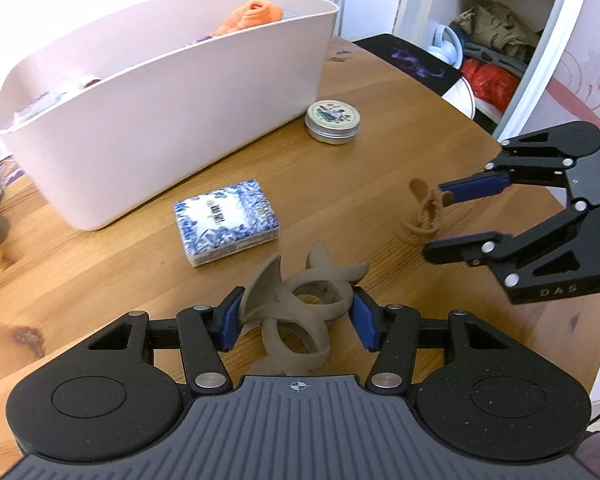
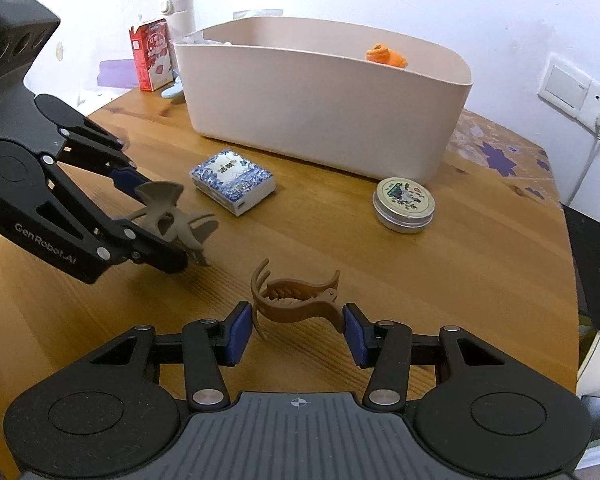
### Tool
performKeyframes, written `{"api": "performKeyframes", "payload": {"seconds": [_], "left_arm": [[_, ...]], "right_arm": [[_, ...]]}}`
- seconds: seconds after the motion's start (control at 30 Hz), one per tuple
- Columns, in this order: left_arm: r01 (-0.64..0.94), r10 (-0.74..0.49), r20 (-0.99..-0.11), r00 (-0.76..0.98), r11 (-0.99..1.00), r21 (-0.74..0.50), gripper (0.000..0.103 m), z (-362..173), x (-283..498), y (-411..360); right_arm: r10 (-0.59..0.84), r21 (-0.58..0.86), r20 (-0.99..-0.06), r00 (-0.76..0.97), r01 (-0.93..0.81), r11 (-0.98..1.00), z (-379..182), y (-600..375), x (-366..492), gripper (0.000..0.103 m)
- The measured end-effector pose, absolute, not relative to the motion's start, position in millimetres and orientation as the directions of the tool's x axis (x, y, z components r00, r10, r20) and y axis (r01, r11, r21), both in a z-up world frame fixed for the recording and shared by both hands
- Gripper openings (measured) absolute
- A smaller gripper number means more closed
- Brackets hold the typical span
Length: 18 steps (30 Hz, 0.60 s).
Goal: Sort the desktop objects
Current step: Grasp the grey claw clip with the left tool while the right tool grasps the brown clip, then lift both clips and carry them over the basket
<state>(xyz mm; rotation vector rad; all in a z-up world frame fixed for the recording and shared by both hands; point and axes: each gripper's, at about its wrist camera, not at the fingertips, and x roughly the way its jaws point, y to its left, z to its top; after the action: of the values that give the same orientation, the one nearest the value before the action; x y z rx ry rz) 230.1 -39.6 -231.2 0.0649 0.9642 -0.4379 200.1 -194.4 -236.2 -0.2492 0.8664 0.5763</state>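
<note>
Wooden tabletop carries, nearest, a grey hair claw bracketed by the left gripper and a brown hair claw between the right gripper's parted fingers, neither visibly clamped, then a blue-patterned box, a round tin and a pink bin behind.
</note>
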Motion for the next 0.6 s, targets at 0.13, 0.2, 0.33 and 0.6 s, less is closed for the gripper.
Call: {"api": "performKeyframes", "payload": {"seconds": [0.13,0.2,0.33,0.6], "left_arm": [[0.371,-0.318,-0.801,0.507,0.920,-0.130,0.056,-223.3,222.5,-31.7],[0.357,-0.311,-0.798,0.516,0.925,-0.130,0.056,-217.9,219.8,-27.6],[0.337,-0.299,-0.791,0.534,0.933,-0.125,0.056,-203.8,214.9,-20.5],[0.304,-0.289,-0.762,0.579,0.944,-0.128,0.056,-174.0,212.7,-10.1]], "right_arm": [[0.369,0.024,-0.768,0.524,-0.552,0.834,-228.5,-198.9,194.4,0.047],[0.365,0.022,-0.763,0.534,-0.542,0.840,-223.4,-201.8,192.3,0.047],[0.353,0.000,-0.751,0.558,-0.535,0.845,-209.7,-207.8,187.4,0.047],[0.345,-0.033,-0.709,0.615,-0.517,0.855,-175.1,-219.1,188.2,0.047]]}}
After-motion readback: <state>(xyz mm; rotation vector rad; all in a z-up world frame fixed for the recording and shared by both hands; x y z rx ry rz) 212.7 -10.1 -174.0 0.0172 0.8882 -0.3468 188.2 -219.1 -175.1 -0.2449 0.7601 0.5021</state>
